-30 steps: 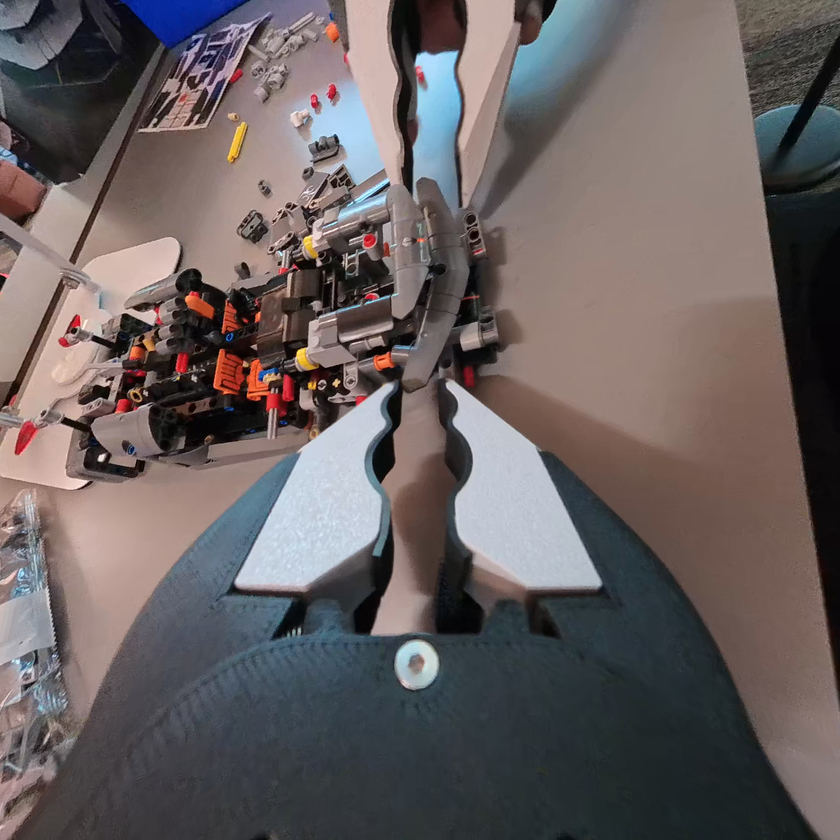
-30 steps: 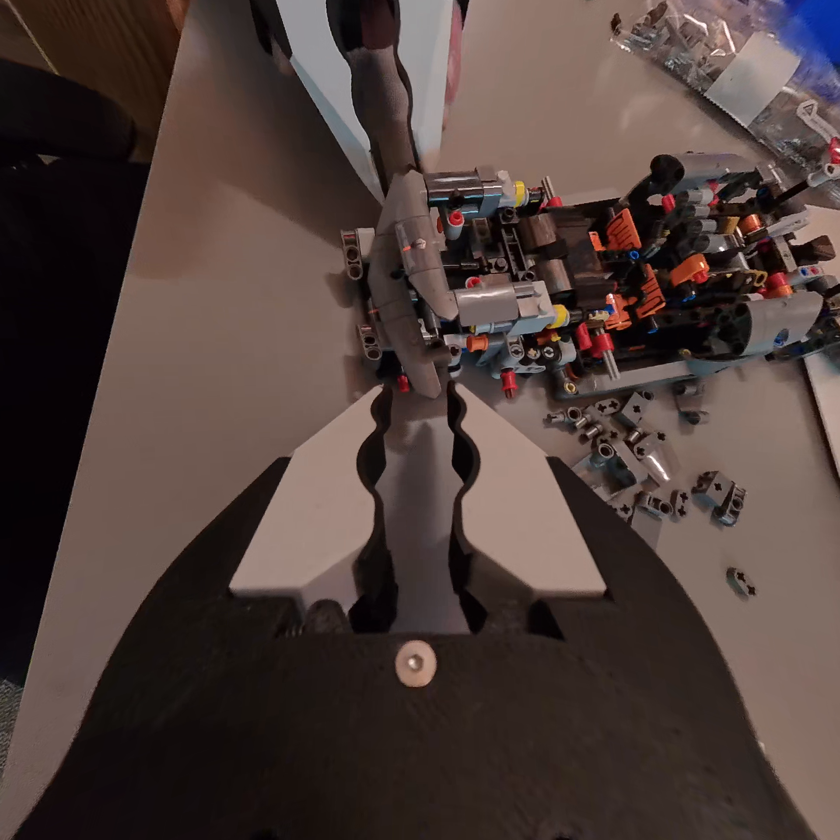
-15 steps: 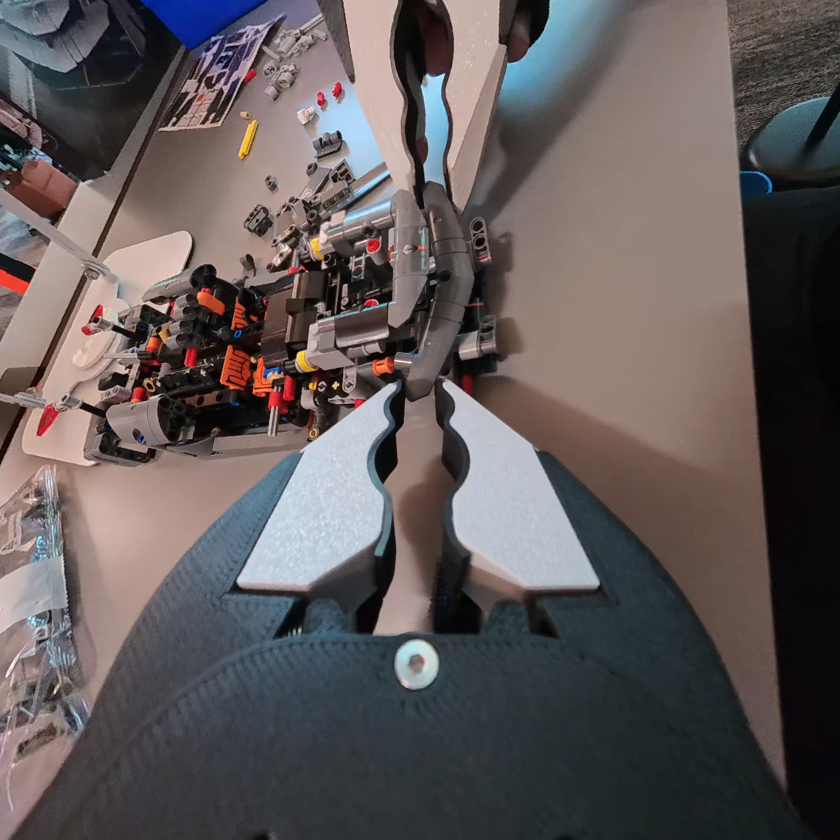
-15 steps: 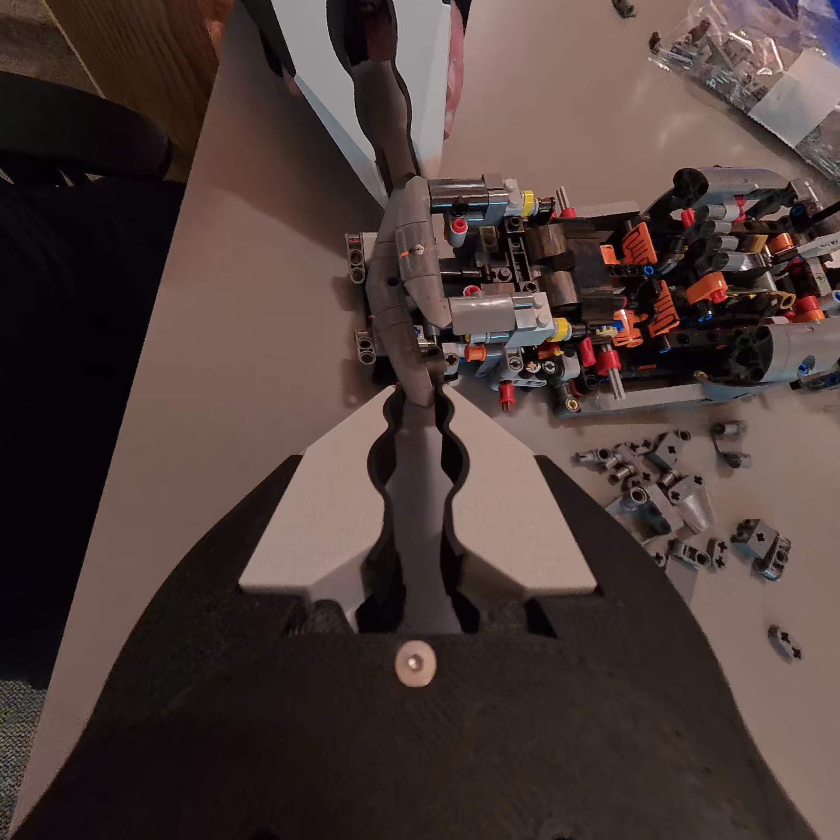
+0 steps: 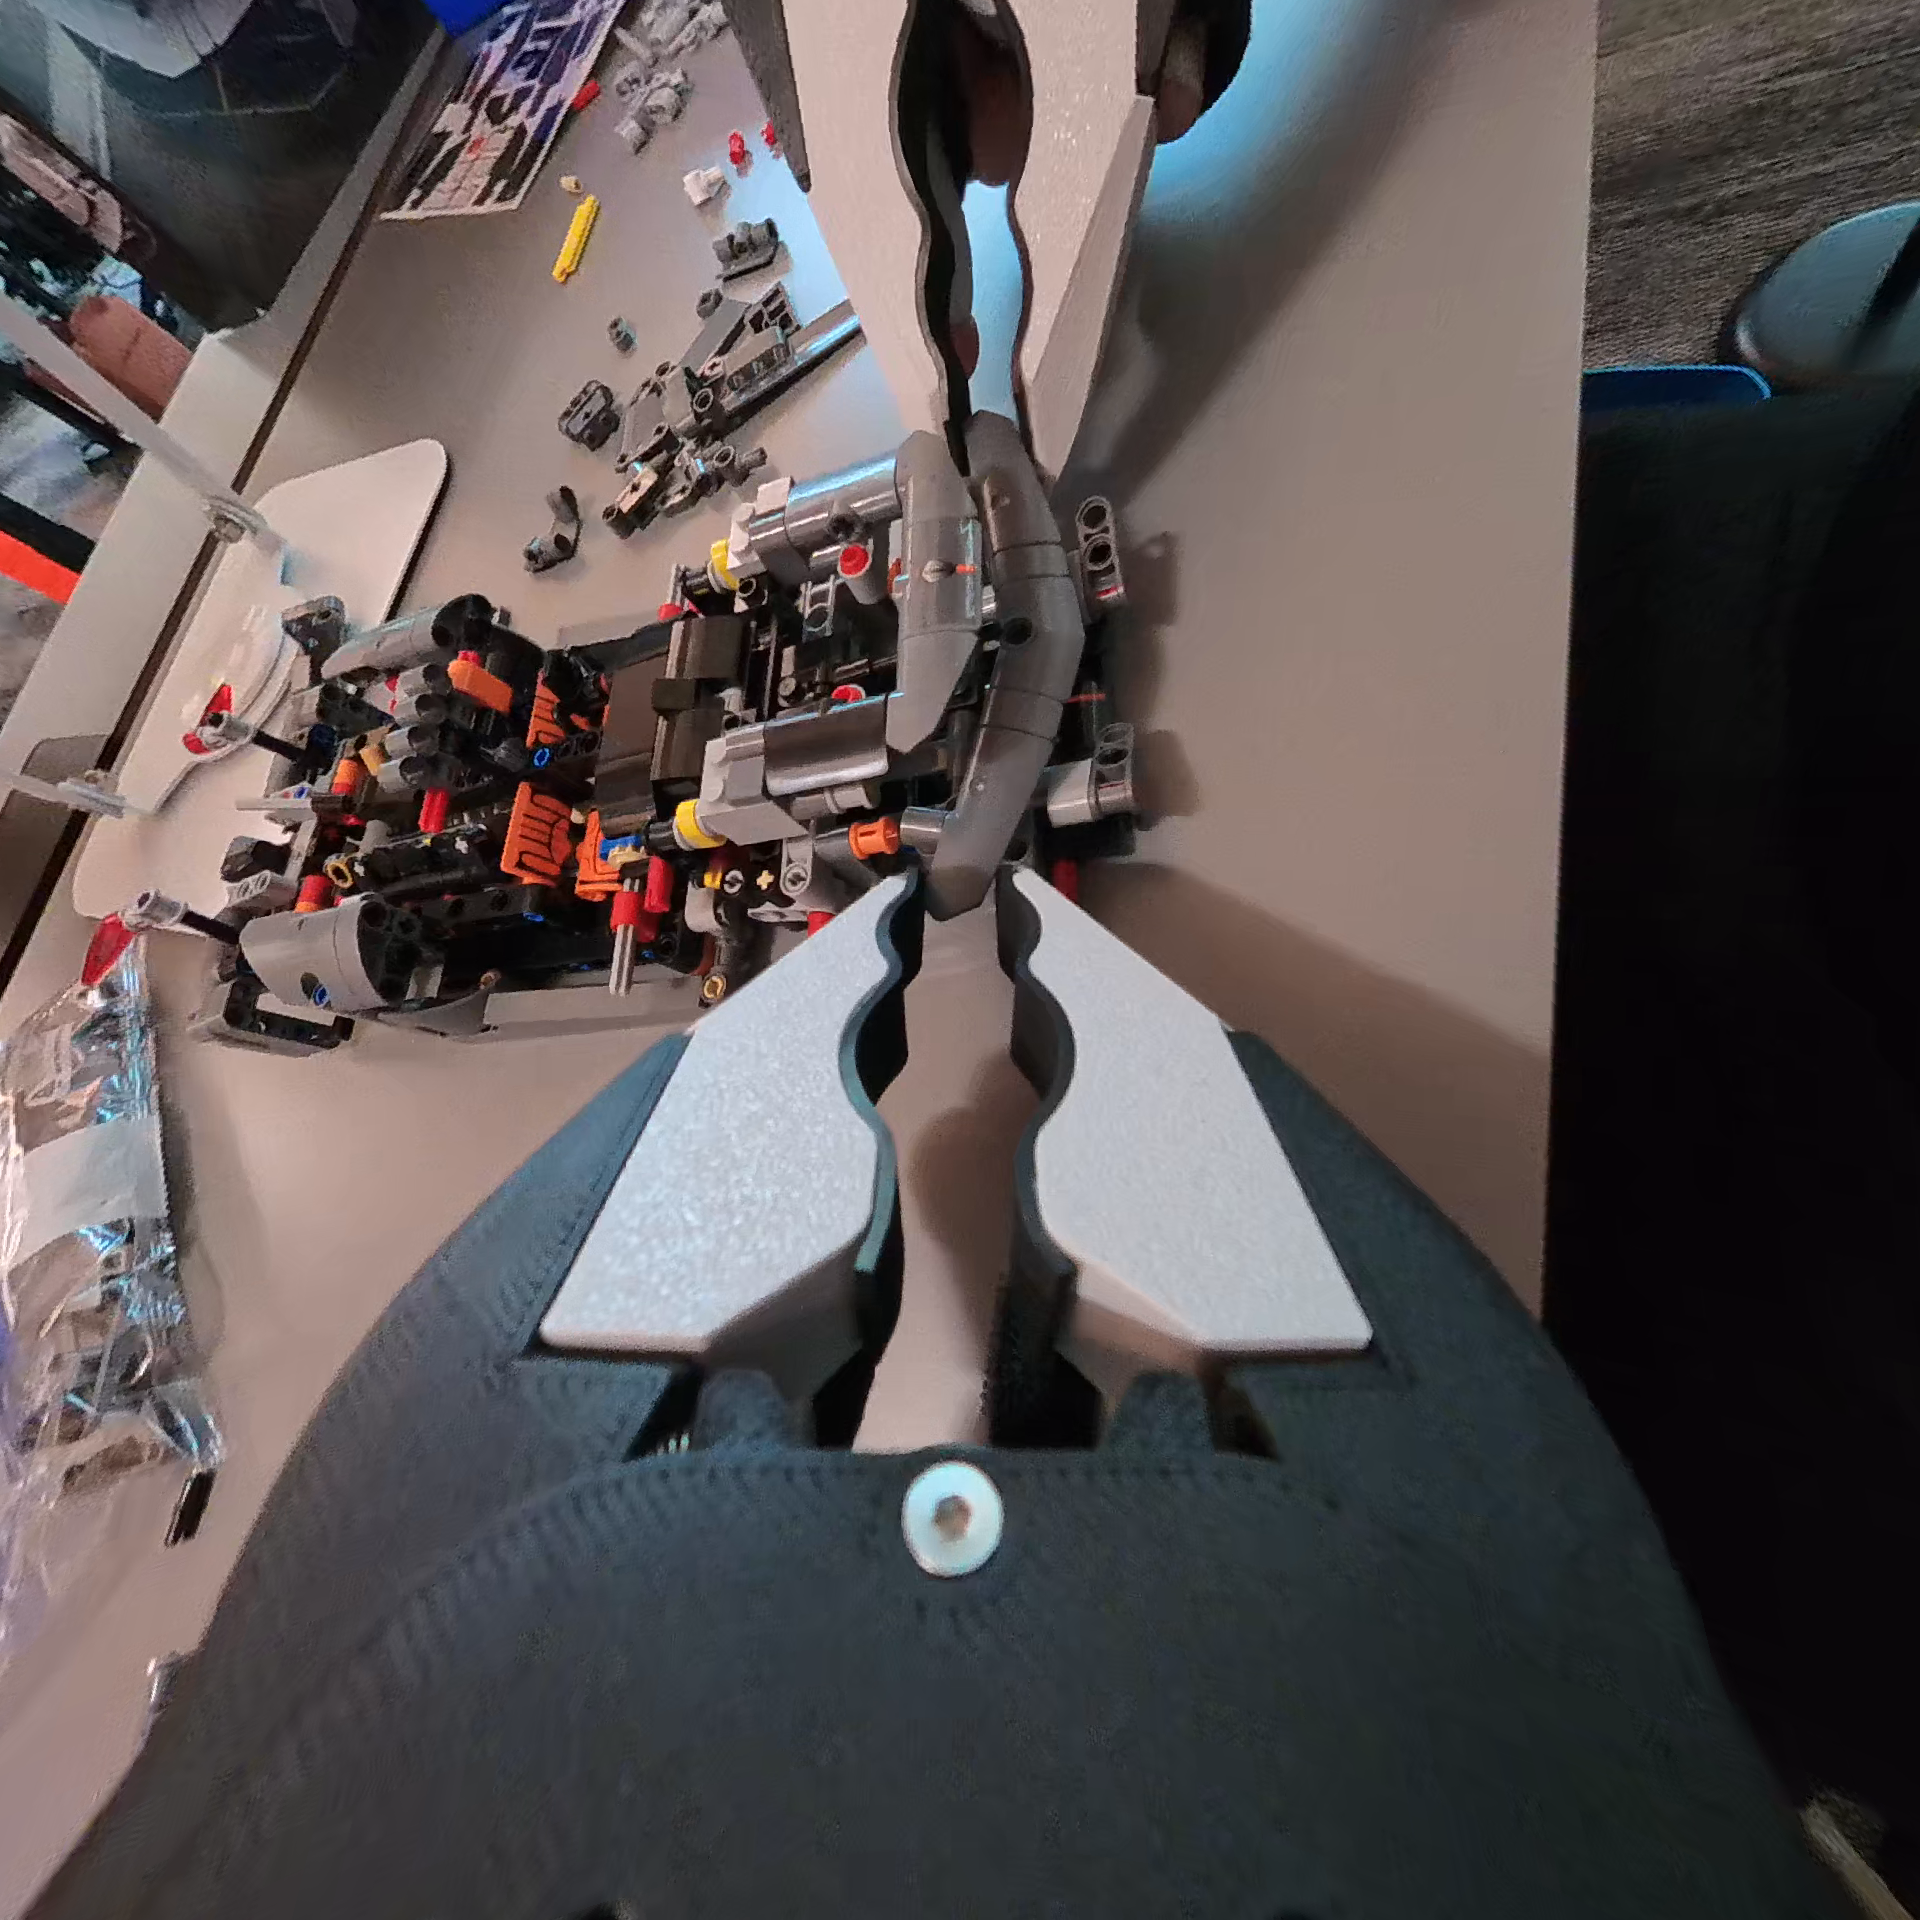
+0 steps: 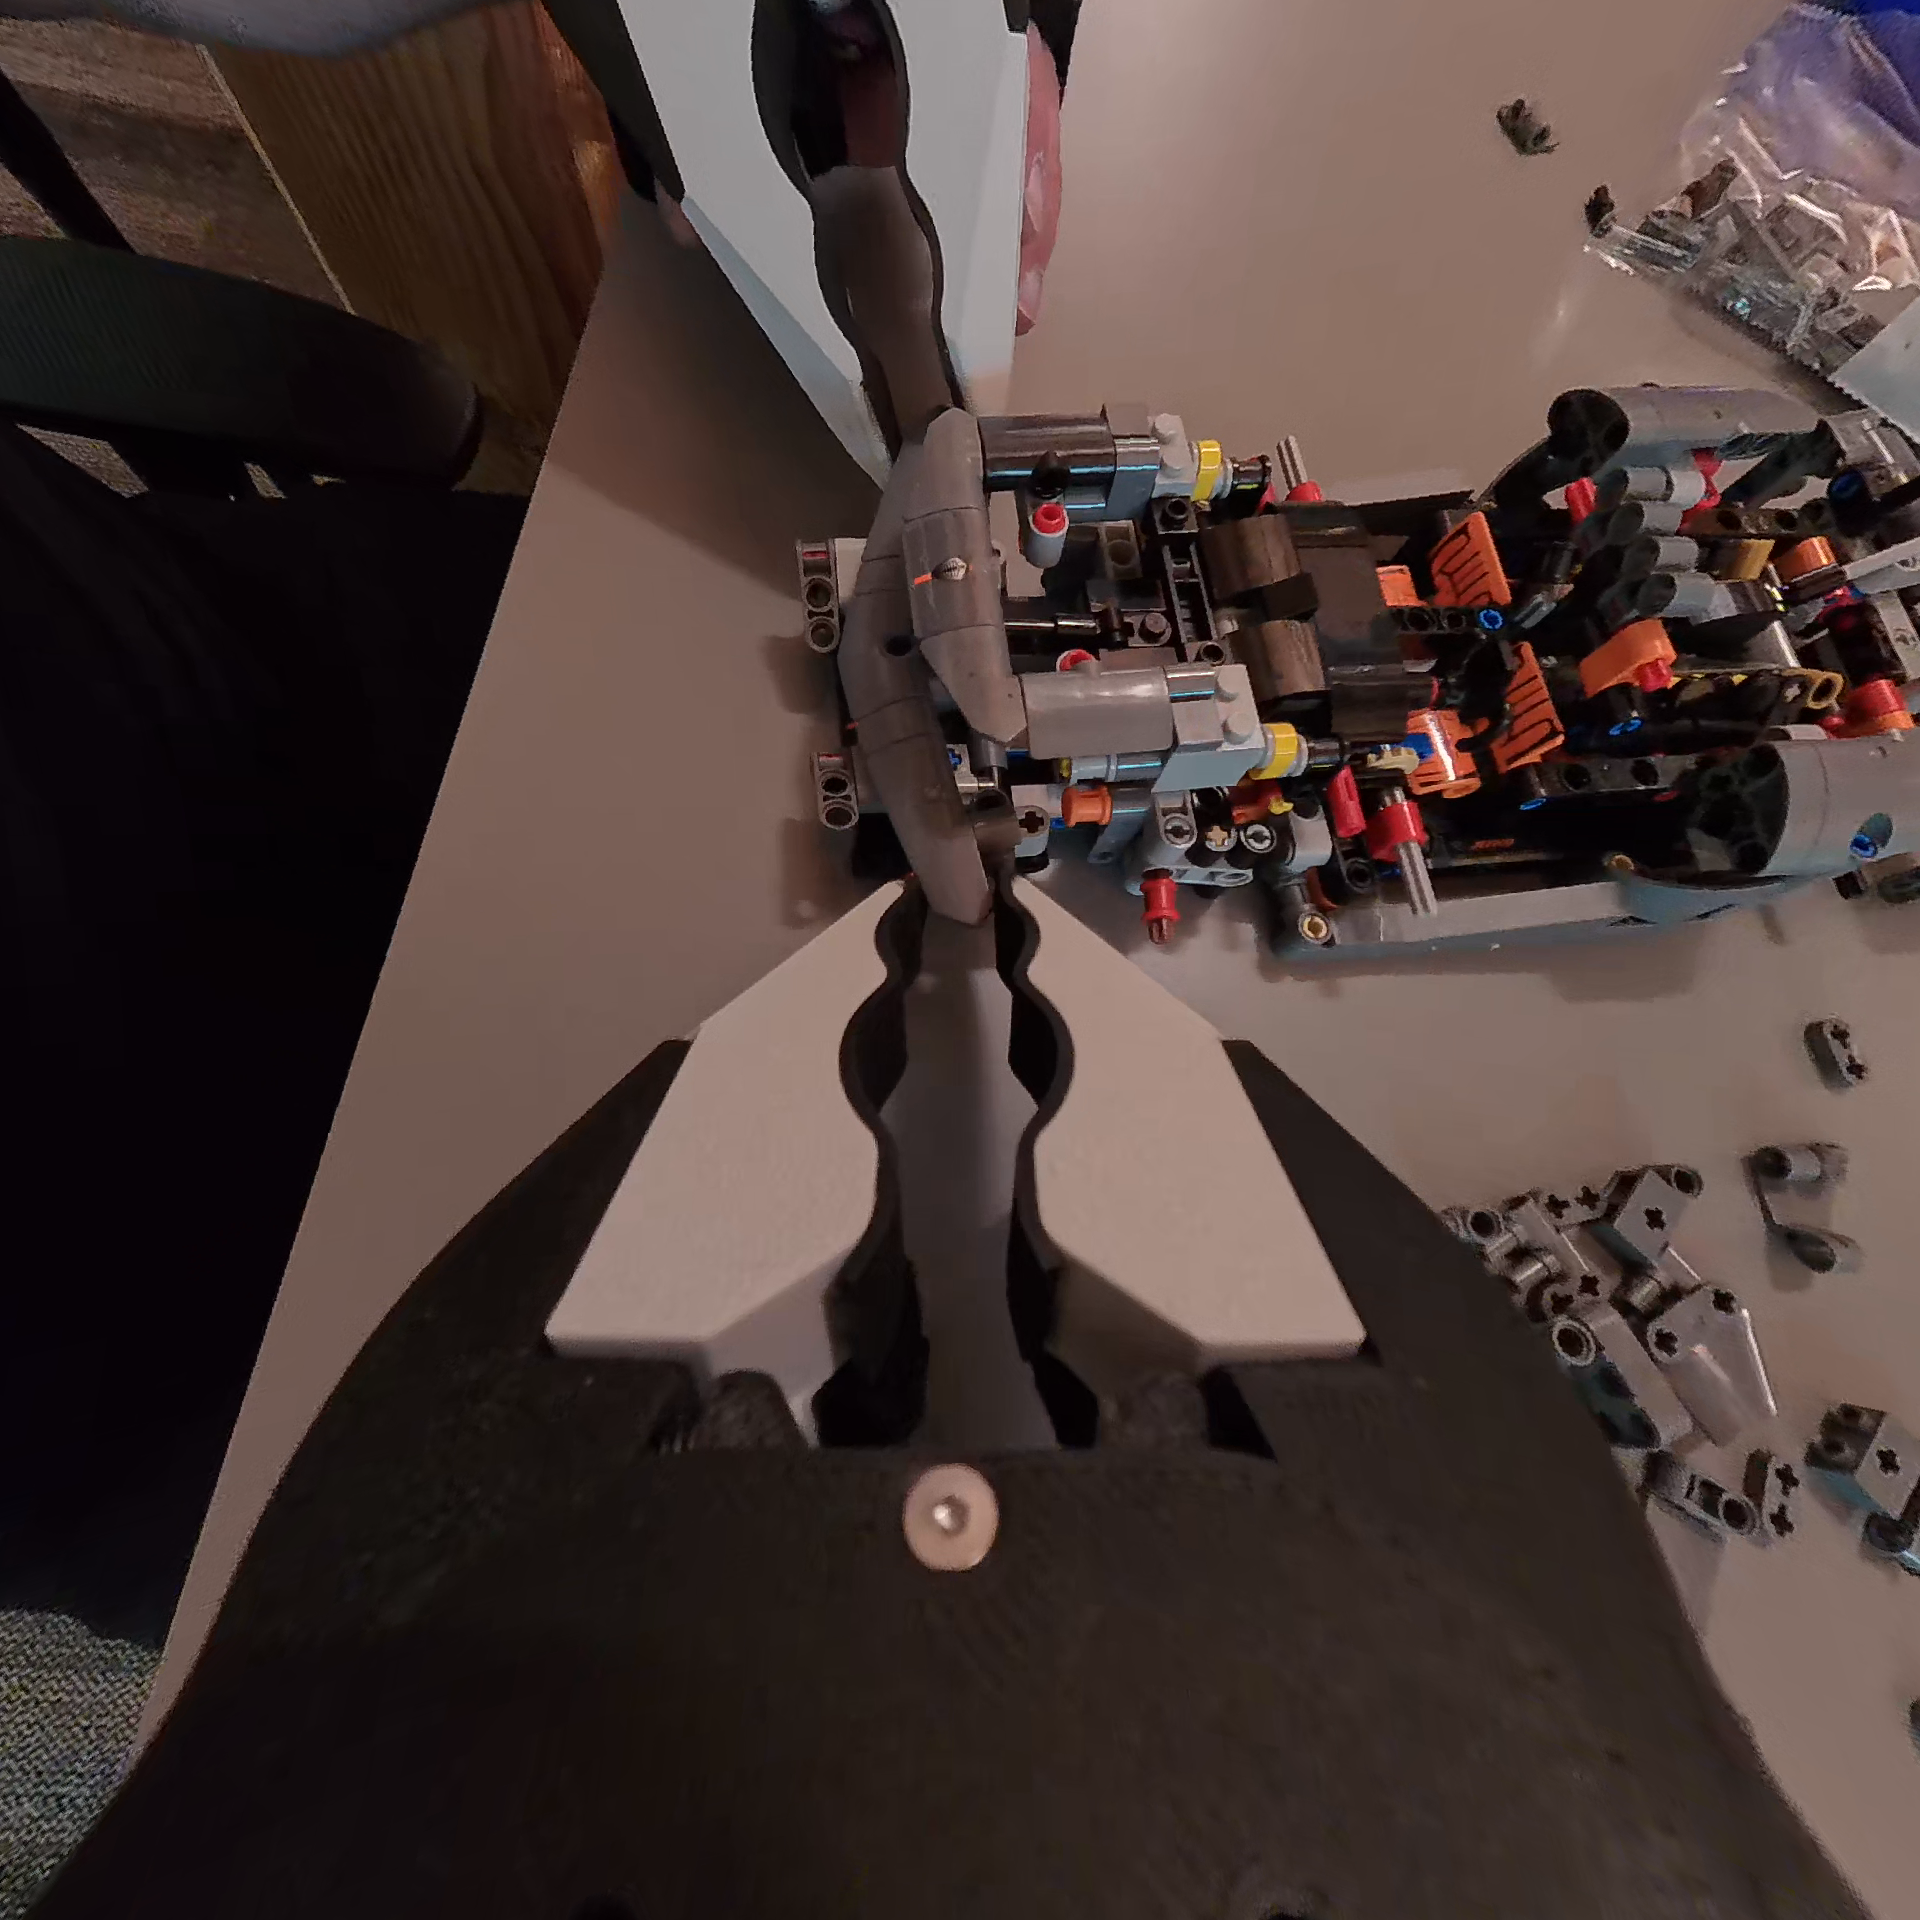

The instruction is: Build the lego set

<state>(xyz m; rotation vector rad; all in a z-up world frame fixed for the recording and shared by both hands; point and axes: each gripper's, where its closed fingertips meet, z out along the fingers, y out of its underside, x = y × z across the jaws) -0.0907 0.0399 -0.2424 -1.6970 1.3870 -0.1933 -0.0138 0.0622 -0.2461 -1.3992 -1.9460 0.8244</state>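
A half-built brick model vehicle [image 5: 665,758] lies on the pale table [image 5: 1330,520], dark grey and black with orange, red and yellow parts, and both grippers meet at its curved grey arch piece [image 5: 1023,665], which spans the end of the model nearest the table edge. The left gripper [image 5: 961,894] has its fingers nearly together on one tip of that arch, the left pad touching it — whether the other pad presses is not plain. The right gripper [image 6: 961,899] pinches the opposite tip, its fingers narrowly parted with both pads against the grey plastic. Each gripper shows in the other's view, coming down from the top of the picture onto the far end of the arch. As for containers, a clear plastic bag [image 5: 83,1226] lies at the left edge of the left wrist view, crumpled, with small grey and dark pieces inside and a pale strip across it — what looks like the same bag [image 6: 1787,239] appears at the upper right of the right wrist view. A white tray-like board [image 5: 343,530] sits beyond the model with a clear stand [image 5: 223,514] on it. Loose grey connector pieces [image 6: 1621,1309] are scattered on the table beside the right gripper, and a yellow beam [image 5: 575,239] and a printed sheet [image 5: 509,114] lie farther off.
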